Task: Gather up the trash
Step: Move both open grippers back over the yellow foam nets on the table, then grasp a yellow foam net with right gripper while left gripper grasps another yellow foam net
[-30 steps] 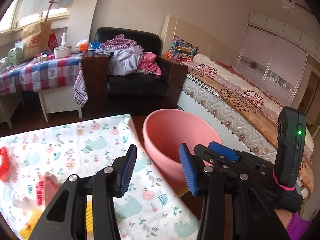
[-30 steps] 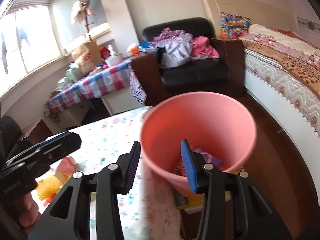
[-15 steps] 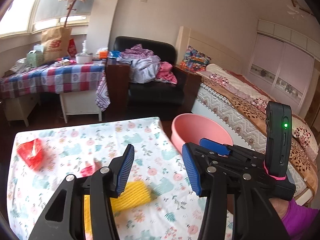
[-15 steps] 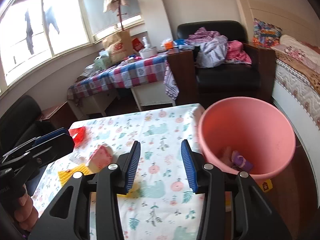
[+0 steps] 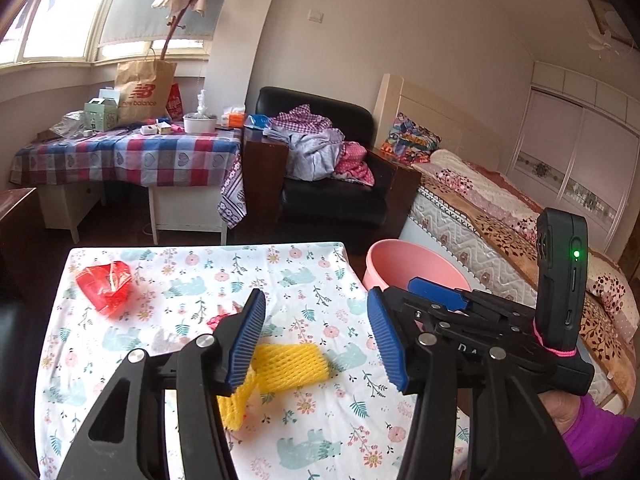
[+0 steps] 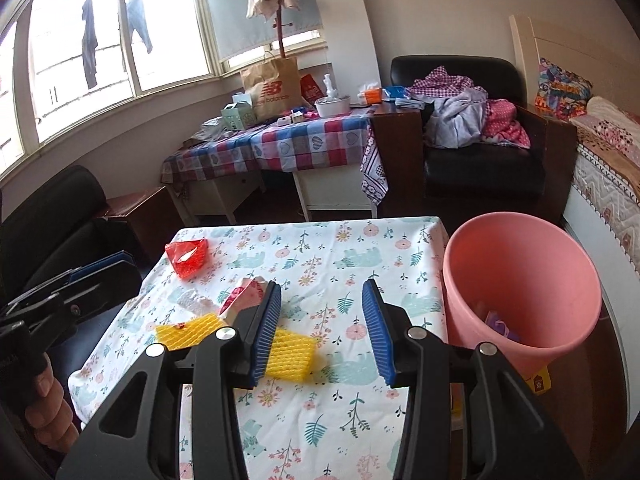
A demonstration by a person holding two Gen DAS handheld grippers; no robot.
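Trash is lying on the floral-cloth bench (image 6: 352,256): a yellow foam net sleeve (image 5: 288,364) nearest, a pink-white crumpled wrapper (image 6: 246,292) beyond it, a red plastic wrapper (image 5: 106,286) at the far left. Both tools are hovering over the near edge, gripping nothing; the left tool (image 5: 316,340) has just been widening its jaws, the right tool (image 6: 322,330) is gaping (less widely). The round pink plastic bin (image 6: 520,280) is standing right of the bench, holding purple scraps.
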